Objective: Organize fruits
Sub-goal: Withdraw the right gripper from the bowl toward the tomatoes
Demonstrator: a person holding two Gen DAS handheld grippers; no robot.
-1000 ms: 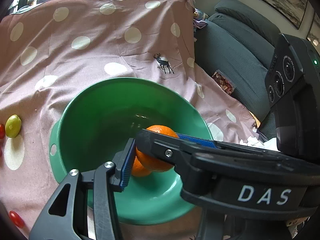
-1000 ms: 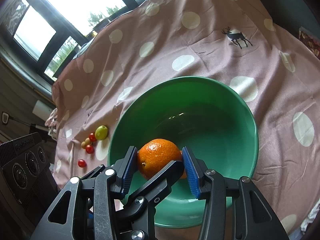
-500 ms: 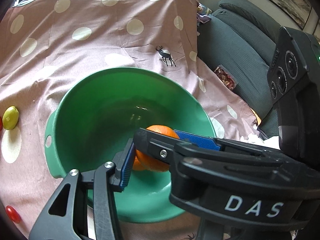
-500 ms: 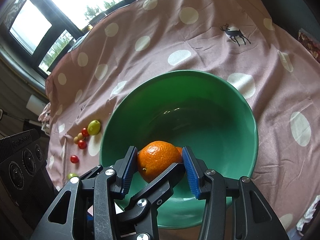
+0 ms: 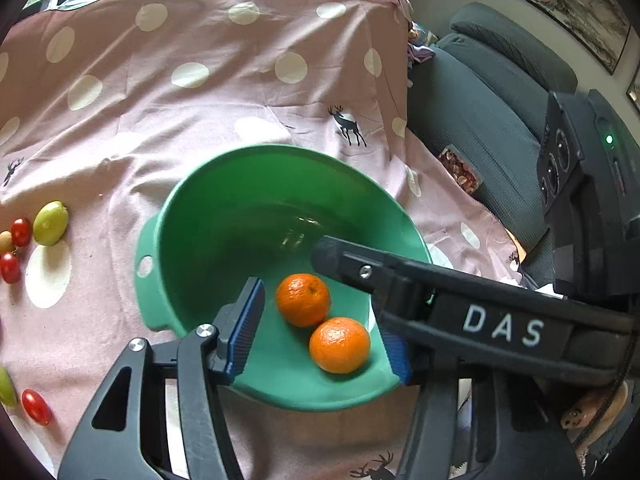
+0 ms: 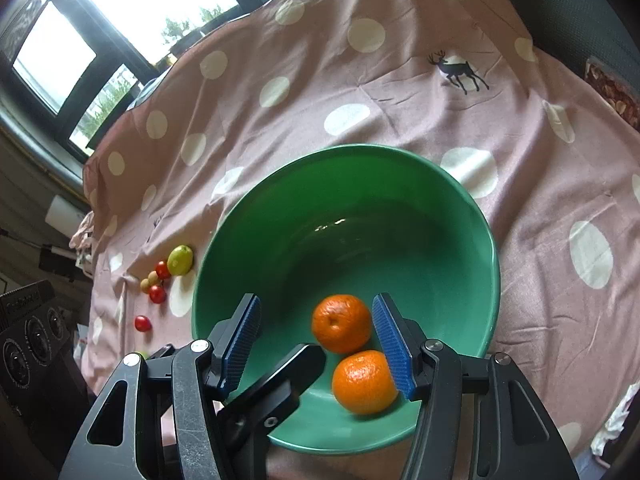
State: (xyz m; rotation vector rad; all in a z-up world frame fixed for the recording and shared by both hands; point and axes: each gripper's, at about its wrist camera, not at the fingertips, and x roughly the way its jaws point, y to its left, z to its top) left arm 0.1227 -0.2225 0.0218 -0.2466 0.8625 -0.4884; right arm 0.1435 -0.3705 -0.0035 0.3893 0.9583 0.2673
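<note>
Left hand-held gripper (image 5: 320,336): jaws opening, gripping nothing.
Right hand-held gripper (image 6: 316,344): jaws opening, gripping nothing.
Oranges (image 5: 303,299): two lying loose in the green bowl (image 5: 224,200).

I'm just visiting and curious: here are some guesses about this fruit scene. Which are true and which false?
1. Two oranges lie in the green bowl. True: one orange and another orange.
2. The right claw grips an orange. False: it is opening, pads clear.
3. Small red tomatoes sit on the cloth outside the bowl. True.
4. The cloth is striped. False: pink with pale dots.
5. The left claw holds a lime. False: it holds nothing.
</note>
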